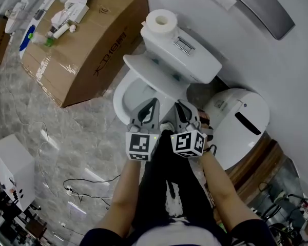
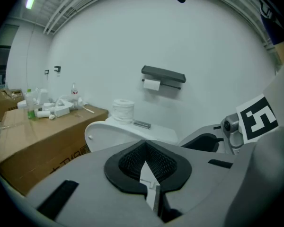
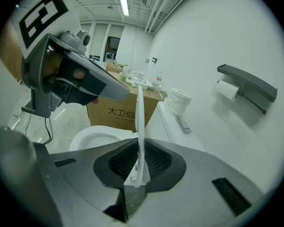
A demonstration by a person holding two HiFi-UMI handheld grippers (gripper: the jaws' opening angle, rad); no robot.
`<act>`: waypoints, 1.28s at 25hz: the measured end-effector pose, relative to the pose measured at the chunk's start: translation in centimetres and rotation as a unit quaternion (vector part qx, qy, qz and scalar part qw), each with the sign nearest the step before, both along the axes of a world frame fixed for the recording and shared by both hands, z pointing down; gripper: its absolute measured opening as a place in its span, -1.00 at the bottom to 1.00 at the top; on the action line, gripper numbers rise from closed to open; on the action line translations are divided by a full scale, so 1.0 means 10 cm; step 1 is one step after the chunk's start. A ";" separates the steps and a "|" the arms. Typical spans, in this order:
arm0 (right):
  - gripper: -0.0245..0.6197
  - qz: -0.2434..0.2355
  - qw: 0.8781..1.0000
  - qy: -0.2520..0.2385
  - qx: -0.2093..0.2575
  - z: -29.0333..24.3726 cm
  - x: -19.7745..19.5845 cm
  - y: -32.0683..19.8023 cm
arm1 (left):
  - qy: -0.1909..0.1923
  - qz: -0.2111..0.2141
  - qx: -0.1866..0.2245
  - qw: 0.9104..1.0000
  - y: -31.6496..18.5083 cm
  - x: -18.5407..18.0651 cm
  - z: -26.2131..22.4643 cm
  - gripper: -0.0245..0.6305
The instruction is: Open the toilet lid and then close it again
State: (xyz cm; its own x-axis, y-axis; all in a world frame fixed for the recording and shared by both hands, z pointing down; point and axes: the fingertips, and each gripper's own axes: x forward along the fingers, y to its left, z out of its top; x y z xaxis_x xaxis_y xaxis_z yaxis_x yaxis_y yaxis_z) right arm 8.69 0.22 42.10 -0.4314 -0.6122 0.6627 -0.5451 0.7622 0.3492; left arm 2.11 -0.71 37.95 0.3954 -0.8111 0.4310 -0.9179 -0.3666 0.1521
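The white toilet (image 1: 180, 55) stands against the wall with its bowl (image 1: 127, 97) uncovered. Its lid (image 3: 140, 122) is raised and shows edge-on in the right gripper view. My right gripper (image 3: 139, 168) is shut on the lid's free edge, the thin white plate pinched between the pads. In the head view the right gripper (image 1: 183, 115) sits just in front of the bowl. My left gripper (image 1: 148, 111) hovers beside it, to its left. The left gripper (image 2: 146, 163) is shut with nothing held, and the lid's (image 2: 109, 135) broad face rises beyond it.
A paper roll (image 1: 160, 19) rests on the tank. A large cardboard box (image 1: 87, 40) with bottles on top stands left of the toilet. A white bin (image 1: 239, 121) stands at its right. Cables (image 1: 77, 184) and a white box (image 1: 13, 168) lie on the marble floor.
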 end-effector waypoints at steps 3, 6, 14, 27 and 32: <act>-0.80 0.016 1.000 -0.002 0.002 -0.02 0.08 -0.12 | 0.006 0.020 -0.003 1.000 0.01 0.08 0.00 -0.91; -0.80 0.028 1.000 -0.004 0.006 -0.04 0.15 -0.23 | 0.018 0.031 -0.005 0.999 0.03 0.14 0.00 -0.91; -0.80 0.053 0.998 -0.002 0.025 -0.08 0.35 -0.53 | 0.018 0.032 -0.019 0.999 0.01 0.21 0.04 -0.91; -0.80 0.074 0.995 0.026 0.054 -0.06 0.56 -0.88 | 0.021 0.032 -0.015 0.999 0.01 0.20 0.04 -0.91; -0.80 0.075 0.995 0.035 0.065 -0.05 0.60 -0.94 | 0.081 0.025 0.011 0.996 0.02 0.20 -0.11 -0.91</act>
State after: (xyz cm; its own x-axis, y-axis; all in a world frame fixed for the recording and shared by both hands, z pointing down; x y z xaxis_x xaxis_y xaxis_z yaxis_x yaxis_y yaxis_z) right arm 14.70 -9.20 41.59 -0.2850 -0.7478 0.5996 -0.6195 0.6211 0.4801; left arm 4.09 -0.52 36.82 0.4978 -0.7973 0.3415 -0.8629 -0.4153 0.2881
